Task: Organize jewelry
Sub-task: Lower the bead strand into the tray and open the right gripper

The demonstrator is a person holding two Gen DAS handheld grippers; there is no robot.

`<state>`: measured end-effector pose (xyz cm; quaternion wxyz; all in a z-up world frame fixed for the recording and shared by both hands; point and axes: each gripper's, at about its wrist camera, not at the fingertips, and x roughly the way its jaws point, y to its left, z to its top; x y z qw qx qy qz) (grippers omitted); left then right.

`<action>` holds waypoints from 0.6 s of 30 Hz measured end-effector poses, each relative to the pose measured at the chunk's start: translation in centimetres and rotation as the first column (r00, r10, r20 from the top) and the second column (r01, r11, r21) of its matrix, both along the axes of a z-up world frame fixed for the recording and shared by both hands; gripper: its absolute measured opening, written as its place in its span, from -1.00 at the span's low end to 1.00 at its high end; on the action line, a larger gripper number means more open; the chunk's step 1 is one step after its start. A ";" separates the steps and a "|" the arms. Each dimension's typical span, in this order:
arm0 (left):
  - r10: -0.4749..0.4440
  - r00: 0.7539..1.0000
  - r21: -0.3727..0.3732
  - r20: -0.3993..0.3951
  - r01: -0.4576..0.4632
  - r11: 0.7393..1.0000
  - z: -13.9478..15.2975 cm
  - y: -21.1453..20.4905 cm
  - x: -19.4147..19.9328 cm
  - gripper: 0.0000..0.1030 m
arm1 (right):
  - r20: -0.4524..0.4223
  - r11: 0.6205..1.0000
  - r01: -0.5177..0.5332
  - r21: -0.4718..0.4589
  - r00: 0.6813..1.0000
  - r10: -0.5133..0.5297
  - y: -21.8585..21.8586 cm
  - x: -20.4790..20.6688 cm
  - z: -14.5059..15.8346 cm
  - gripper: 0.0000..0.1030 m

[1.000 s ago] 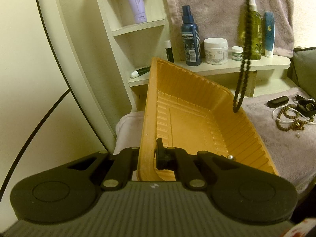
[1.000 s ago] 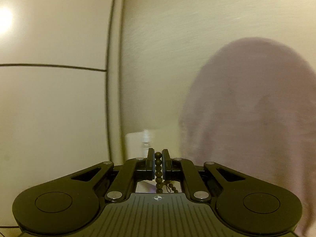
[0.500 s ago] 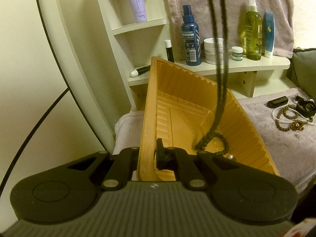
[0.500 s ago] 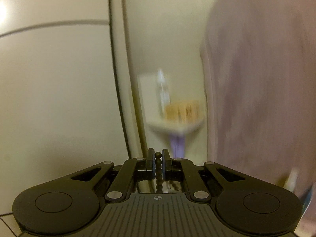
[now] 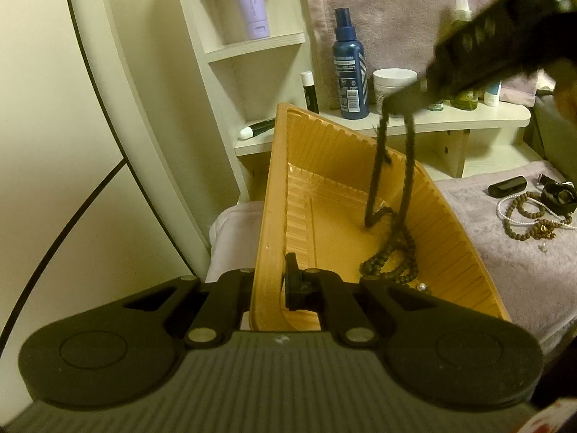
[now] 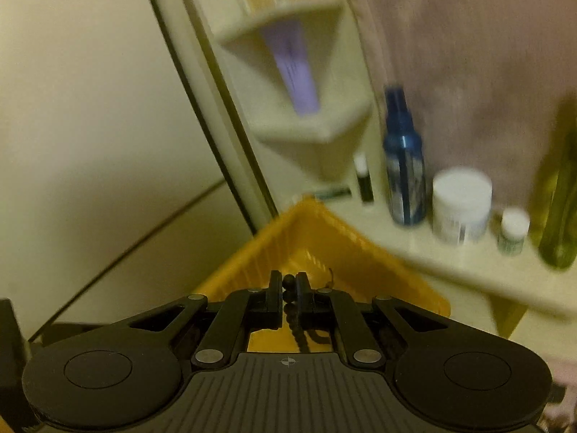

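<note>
Both fingers of my right gripper (image 6: 288,285) pinch the limp dark beaded necklace (image 5: 391,263); left gripper (image 5: 268,281) clamps the ribbed orange plastic tray (image 5: 450,238) rim, light, flexing easily

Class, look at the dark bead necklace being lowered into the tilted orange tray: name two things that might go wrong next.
1. The orange ribbed plastic tray is tilted and held only at its rim by the left gripper; it may slip.
2. The dark bead necklace piles near the low edge; released now, its hanging strands may spill over.
</note>
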<state>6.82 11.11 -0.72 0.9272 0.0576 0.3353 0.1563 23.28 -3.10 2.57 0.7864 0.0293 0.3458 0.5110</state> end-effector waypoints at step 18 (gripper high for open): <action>0.001 1.000 -0.001 -0.004 -0.001 1.000 0.0 0.0 0.0 -0.93 | -0.007 0.943 0.328 0.063 0.945 -0.328 -11.6 0.4 -1.1 -0.50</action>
